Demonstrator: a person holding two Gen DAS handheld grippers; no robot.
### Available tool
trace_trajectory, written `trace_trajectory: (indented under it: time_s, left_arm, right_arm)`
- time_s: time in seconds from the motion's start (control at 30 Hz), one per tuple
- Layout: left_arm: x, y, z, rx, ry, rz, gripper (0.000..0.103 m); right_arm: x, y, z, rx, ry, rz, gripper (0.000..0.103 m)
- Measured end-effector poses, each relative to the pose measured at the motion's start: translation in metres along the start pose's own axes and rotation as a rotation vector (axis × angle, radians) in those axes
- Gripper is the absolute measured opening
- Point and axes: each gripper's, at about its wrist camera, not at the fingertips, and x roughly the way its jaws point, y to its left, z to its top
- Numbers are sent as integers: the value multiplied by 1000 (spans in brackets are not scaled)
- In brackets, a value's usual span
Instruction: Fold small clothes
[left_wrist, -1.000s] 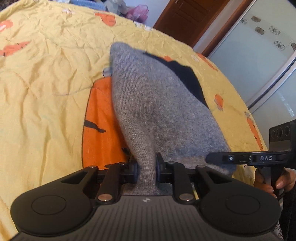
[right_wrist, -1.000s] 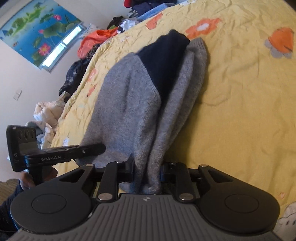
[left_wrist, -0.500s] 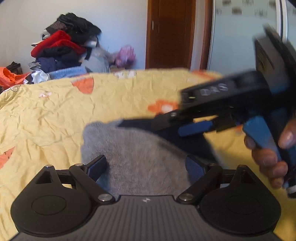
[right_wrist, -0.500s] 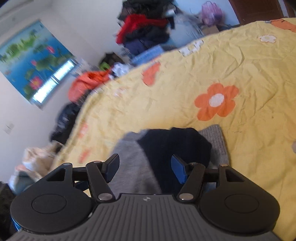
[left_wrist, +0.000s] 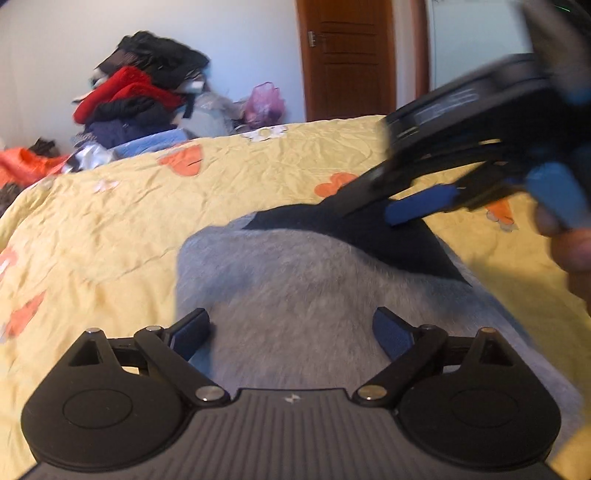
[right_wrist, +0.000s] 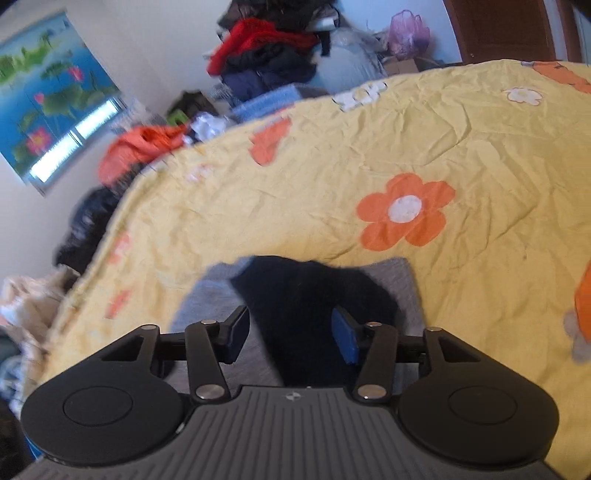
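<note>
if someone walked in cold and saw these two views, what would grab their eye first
Most likely the grey knitted garment with its dark navy part, lying on the bright yellow bedspread printed with orange flowers. Next, the two grippers: the left gripper and the right gripper both stand open over the garment, gripping nothing. At the back, against the wall, a heap of red and dark clothes stands out.

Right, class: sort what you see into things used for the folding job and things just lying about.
Job:
grey and navy sweater
left hand-held gripper
right hand-held gripper

Lying about:
yellow flowered bedspread
clothes pile
pink bag
lotus picture
</note>
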Motion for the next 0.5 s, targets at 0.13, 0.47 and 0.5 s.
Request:
trace_trajectory:
  time_s: [0.13,0.47,0.5]
  left_arm:
    - [-22,-1,-14,-39,1,-18,96]
    - [-15,-7,-29,-73,63,28,99]
    - [-18,-5,-29,-84,68,26,99]
  right_arm:
    - [-32,8,-38,3,-12,106,62]
    - [-32,1,-68,29,22,75,58]
    - [-38,3,-70,36,15,74,61]
